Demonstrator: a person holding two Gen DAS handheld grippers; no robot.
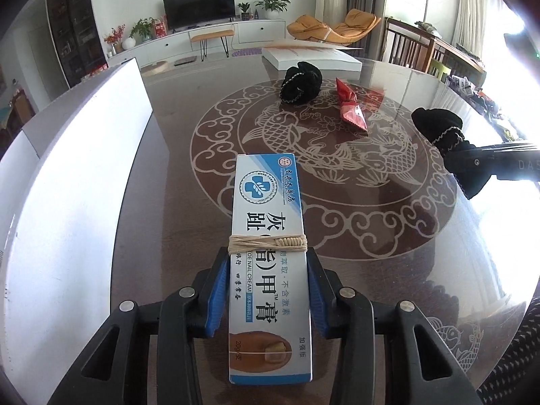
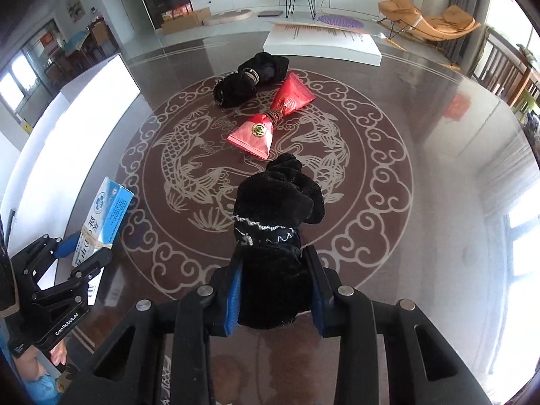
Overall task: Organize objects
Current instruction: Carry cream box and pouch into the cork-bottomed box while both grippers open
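Blue pads, left fingers (image 1: 268,292): clamped on the cream box (image 1: 268,236), long axis pointing straight ahead.
Right fingers (image 2: 275,290): clamped on a black pouch (image 2: 276,236), seemingly lifted off the surface (image 2: 438,202).
Left behind: red packet (image 2: 270,118), second black pouch (image 2: 249,81), ahead, nearer the right hand.
White tray (image 1: 84,168): beside the left.

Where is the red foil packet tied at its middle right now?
The red foil packet lies mid-table on the fish pattern, between the far black velvet pouch and the right gripper.

Both wrist views look steeply down, close over the table (image 1: 388,236) — sharing its carp medallion (image 2: 270,175).
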